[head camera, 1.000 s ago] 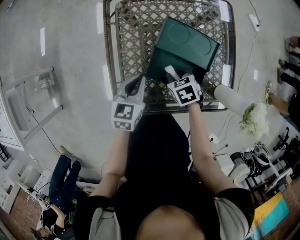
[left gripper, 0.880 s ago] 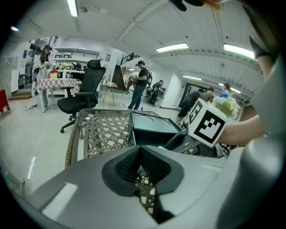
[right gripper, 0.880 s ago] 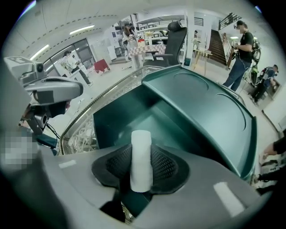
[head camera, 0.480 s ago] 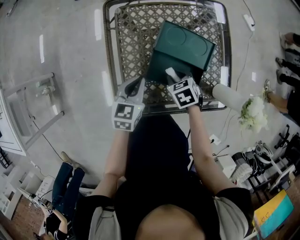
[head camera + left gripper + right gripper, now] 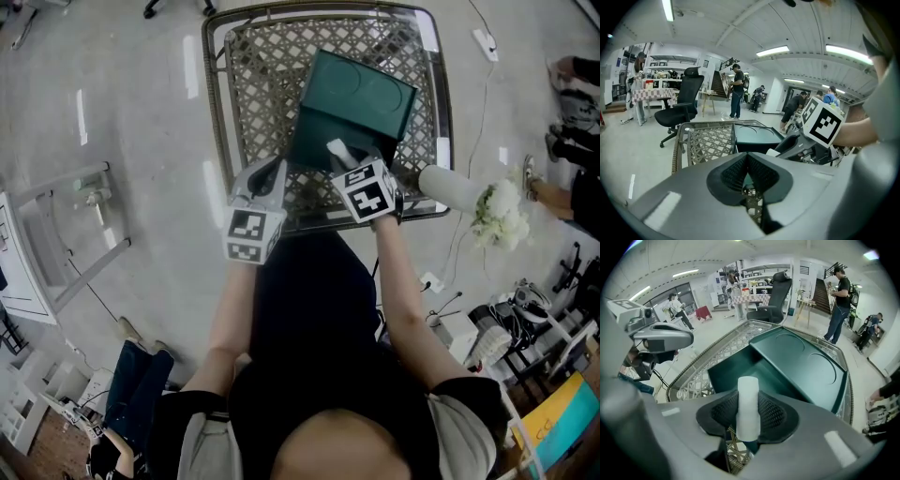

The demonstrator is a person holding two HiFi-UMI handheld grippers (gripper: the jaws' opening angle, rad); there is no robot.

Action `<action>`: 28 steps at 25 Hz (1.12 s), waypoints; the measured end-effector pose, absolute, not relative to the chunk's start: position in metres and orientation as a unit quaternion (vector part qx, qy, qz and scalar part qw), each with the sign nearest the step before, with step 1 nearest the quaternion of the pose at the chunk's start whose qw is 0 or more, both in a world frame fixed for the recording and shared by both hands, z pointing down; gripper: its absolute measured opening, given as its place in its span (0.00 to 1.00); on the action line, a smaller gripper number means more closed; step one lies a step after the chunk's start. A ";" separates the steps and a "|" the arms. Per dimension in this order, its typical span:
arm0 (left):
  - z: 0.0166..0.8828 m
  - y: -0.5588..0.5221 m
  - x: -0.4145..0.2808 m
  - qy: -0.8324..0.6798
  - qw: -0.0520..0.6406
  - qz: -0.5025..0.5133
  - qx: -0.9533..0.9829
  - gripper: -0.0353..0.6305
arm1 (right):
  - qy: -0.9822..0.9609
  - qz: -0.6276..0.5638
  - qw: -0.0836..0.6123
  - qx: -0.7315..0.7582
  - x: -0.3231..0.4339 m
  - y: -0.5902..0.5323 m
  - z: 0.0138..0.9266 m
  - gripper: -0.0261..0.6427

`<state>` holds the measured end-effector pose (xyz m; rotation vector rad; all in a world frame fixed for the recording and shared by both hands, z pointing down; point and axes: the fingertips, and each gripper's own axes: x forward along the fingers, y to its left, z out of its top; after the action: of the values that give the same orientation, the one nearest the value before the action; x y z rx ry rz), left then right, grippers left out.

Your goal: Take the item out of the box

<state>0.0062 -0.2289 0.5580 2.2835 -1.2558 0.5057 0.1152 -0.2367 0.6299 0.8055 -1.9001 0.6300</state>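
A dark green box (image 5: 356, 98) lies open on a lattice-topped table (image 5: 246, 84), its lid (image 5: 806, 359) folded back. My right gripper (image 5: 344, 161) hangs over the box's opening, shut on a white cylinder (image 5: 748, 406) that stands upright between the pads. The cylinder's top (image 5: 336, 150) pokes out above the marker cube. My left gripper (image 5: 276, 176) sits at the box's near left corner, pads closed with a sliver of the green box wall (image 5: 748, 181) between them. From the left gripper view the box (image 5: 757, 138) and the right gripper (image 5: 790, 145) show just ahead.
The table has a metal rim (image 5: 214, 122). A white tube with white flowers (image 5: 492, 216) lies off the table's right side. A black office chair (image 5: 679, 110) and several standing people are farther back. A person sits on the floor (image 5: 131, 394).
My right gripper has risen a little with the white cylinder, which now stands higher over the box opening. My left gripper has stayed at the box corner.
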 end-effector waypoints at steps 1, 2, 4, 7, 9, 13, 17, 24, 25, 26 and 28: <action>0.557 -0.229 0.006 -0.458 0.239 0.184 0.836 0.06 | -0.777 0.255 0.472 0.330 0.115 -0.236 0.628 0.23; 0.555 -0.229 0.007 -0.457 0.237 0.184 0.837 0.06 | -0.777 0.254 0.472 0.331 0.114 -0.235 0.626 0.23; 0.553 -0.229 0.006 -0.455 0.234 0.184 0.839 0.06 | -0.776 0.251 0.472 0.334 0.113 -0.233 0.623 0.23; 0.551 -0.229 0.004 -0.454 0.227 0.182 0.842 0.06 | -0.776 0.252 0.465 0.343 0.112 -0.232 0.618 0.23; 0.550 -0.229 0.003 -0.454 0.220 0.181 0.844 0.06 | -0.776 0.252 0.459 0.351 0.114 -0.232 0.613 0.23; 0.543 -0.227 0.004 -0.452 0.216 0.177 0.847 0.06 | -0.776 0.252 0.447 0.366 0.115 -0.228 0.603 0.23; 0.533 -0.223 0.004 -0.445 0.210 0.172 0.853 0.06 | -0.777 0.255 0.432 0.380 0.113 -0.222 0.590 0.23; 0.518 -0.224 0.006 -0.435 0.192 0.164 0.864 0.06 | -0.778 0.255 0.406 0.406 0.114 -0.214 0.572 0.23; 0.516 -0.225 0.006 -0.434 0.189 0.162 0.866 0.06 | -0.778 0.255 0.401 0.411 0.115 -0.214 0.569 0.23; 0.513 -0.225 0.005 -0.434 0.186 0.160 0.867 0.06 | -0.777 0.254 0.397 0.417 0.115 -0.213 0.566 0.23; 0.508 -0.226 0.006 -0.432 0.181 0.158 0.869 0.06 | -0.776 0.257 0.389 0.425 0.117 -0.210 0.559 0.23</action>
<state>0.0062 -0.2256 0.5075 2.4550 -1.2213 0.4450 0.1170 -0.2099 0.5586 1.0805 -1.9732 0.6530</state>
